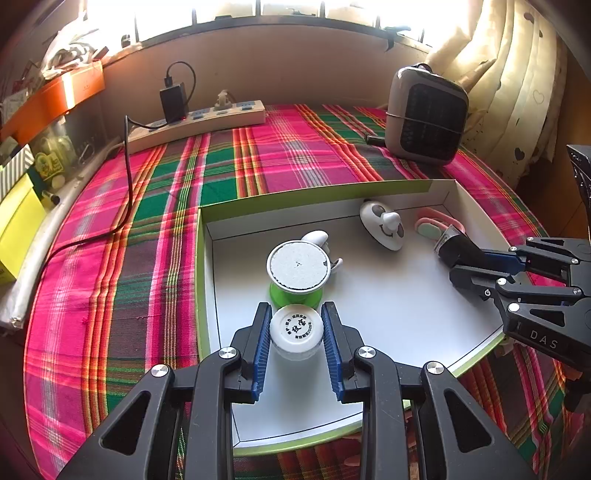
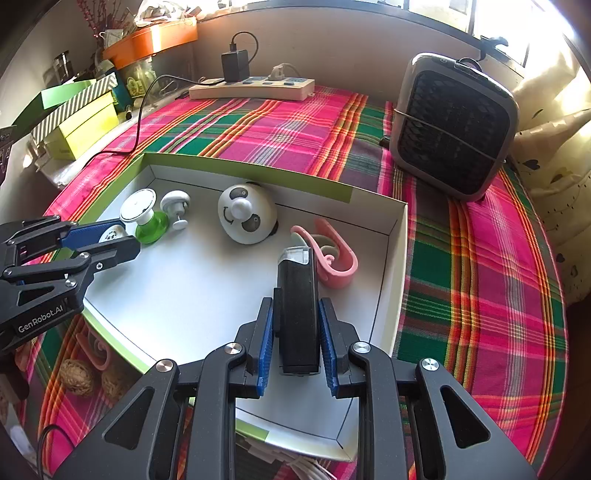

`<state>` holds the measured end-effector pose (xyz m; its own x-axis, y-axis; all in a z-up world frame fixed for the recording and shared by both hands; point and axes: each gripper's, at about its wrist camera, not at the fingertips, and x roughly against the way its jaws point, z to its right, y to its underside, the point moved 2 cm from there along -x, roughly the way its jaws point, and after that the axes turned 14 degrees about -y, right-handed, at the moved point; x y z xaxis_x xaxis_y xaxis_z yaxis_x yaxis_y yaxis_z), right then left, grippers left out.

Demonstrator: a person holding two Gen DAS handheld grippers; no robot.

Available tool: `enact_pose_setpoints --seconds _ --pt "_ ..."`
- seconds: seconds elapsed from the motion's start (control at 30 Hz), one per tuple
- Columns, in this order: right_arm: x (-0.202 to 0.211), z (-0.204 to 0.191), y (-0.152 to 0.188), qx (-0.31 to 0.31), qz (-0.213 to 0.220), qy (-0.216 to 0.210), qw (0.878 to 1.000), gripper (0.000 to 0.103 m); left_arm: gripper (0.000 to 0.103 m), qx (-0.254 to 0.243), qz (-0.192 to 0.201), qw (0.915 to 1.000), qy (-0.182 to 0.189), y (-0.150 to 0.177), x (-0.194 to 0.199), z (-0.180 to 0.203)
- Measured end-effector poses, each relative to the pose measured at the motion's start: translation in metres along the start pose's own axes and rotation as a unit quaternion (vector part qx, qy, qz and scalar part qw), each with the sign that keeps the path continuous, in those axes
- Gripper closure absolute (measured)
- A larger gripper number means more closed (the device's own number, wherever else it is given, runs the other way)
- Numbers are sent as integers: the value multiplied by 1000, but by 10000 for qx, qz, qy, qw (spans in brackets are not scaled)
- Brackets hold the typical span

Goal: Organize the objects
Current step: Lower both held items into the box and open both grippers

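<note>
We find the left gripper point(image 1: 295, 332) clamped on a white-capped bottle point(image 1: 295, 329) and the right gripper point(image 2: 296, 332) on a black device point(image 2: 297, 306), both poised over the box point(image 1: 314, 195), apparently for placing inside

We see a plaid tablecloth point(image 1: 258, 155) under bright window point(image 1: 295, 9) light. A power strip point(image 2: 255, 88) lies by the wall point(image 2: 332, 40); cream curtains point(image 1: 517, 85) hang beside.

Black tongs point(image 1: 295, 317), blue ribbed pads point(image 1: 261, 350), silver screws, white "DAS", "GenRobot.AI" lettering.
</note>
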<state>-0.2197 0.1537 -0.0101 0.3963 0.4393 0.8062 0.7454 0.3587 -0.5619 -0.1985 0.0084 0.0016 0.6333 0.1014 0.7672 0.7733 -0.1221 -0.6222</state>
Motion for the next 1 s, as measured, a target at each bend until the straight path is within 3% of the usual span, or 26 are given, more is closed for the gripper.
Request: enact_pose_setpoints --seconds 0.67,0.83,1.0 --pt "1 -1 1 -25 6 19 10000 78 77 -2 -21 10000 -31 1 0 -1" --pt "2 -3 0 -12 39 12 10000 69 75 6 -19 10000 -24 1 0 -2" --pt "4 -3 0 -47 78 31 10000 68 72 -47 -12 10000 -35 2 1 0"
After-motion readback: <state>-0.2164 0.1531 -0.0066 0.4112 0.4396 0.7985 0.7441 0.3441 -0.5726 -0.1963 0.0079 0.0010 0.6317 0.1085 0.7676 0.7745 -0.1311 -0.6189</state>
